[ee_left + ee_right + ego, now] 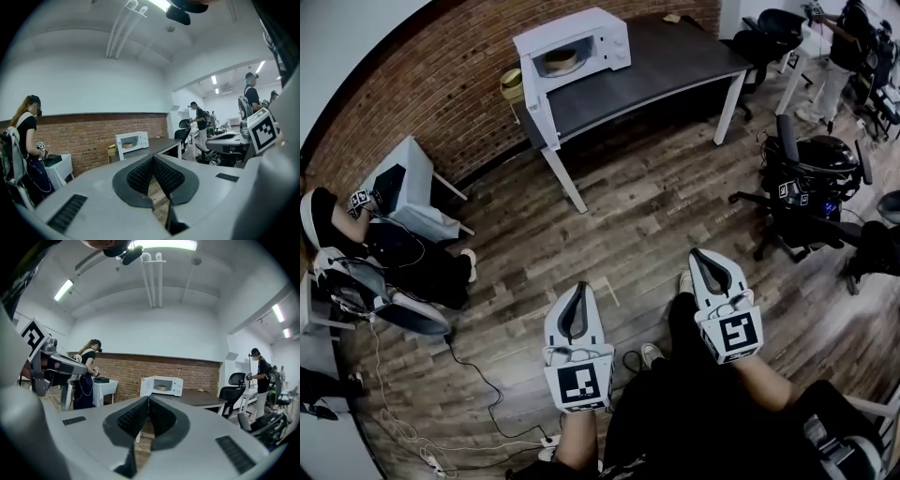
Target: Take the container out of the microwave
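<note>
Approach stage. The container [560,61] sits in the open microwave [609,37] on the far tabletop [675,56], well apart from your left gripper [578,289] and right gripper [698,255], fingers clenched empty. Next: step closer, unclench.

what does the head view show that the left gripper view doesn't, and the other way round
Only the head view: the holder's legs and the cable trailing over the floor. Only the left gripper view: the ceiling with its light strip. Both: the white microwave with its door open, the container inside it, the dark table it stands on, and the brick wall behind.
</note>
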`<state>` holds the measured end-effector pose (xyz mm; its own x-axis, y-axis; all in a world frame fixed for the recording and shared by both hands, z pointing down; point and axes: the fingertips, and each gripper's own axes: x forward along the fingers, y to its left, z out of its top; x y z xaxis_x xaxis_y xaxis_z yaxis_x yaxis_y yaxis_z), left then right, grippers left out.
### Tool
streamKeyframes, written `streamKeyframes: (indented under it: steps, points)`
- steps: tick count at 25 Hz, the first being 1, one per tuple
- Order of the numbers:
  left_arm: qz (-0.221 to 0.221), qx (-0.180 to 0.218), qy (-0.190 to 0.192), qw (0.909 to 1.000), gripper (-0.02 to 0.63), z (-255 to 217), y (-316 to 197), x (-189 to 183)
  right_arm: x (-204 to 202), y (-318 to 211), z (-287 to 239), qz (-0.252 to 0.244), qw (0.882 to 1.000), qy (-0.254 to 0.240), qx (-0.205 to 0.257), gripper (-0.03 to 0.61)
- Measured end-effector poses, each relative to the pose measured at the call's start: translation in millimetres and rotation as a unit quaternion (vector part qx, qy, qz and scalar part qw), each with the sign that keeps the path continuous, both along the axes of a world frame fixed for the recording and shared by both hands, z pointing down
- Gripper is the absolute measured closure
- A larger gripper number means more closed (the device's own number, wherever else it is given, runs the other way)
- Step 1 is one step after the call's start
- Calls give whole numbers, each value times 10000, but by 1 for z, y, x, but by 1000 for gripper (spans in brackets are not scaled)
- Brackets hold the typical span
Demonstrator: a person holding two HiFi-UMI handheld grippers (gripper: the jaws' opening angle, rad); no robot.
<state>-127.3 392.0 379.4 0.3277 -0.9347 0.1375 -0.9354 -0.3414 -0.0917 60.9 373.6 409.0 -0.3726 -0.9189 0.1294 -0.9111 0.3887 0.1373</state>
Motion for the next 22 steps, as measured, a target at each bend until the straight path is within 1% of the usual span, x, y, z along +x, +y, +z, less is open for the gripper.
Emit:
streamKeyframes:
  steps: [5, 7, 9, 11, 14, 18, 20, 22]
  points:
    - [-35, -151, 47, 9999, 606, 11, -23, 3, 5, -22, 8, -16, 9999, -67, -134, 514]
    - [-27, -120, 7, 9999, 606, 6, -33, 5, 5, -33, 9, -23, 9998, -119, -156, 514]
    - [42, -64, -182, 9998, 606, 3, -45, 16, 14, -46, 9, -19, 9997, -121, -187, 514]
    - [24, 16, -152, 9999, 606, -1, -60, 29, 26, -64, 6, -68, 9997, -70, -214, 515]
    - [-139, 146, 39, 9998, 606, -9, -81, 35, 29, -94, 6, -253, 9994, -71, -239, 514]
    - [-403, 44, -47, 9992, 606, -4, -121, 35, 16, -148, 5, -612, 9977, -202, -207, 514]
    - [-438, 45, -42, 9990, 606, -7, -145, 45, 13, -176, -3, -793, 9964, -263, -108, 514]
    - [-404, 104, -113, 9991, 606, -16, -172, 60, 18, -204, -14, -913, 9953, -320, -41, 514]
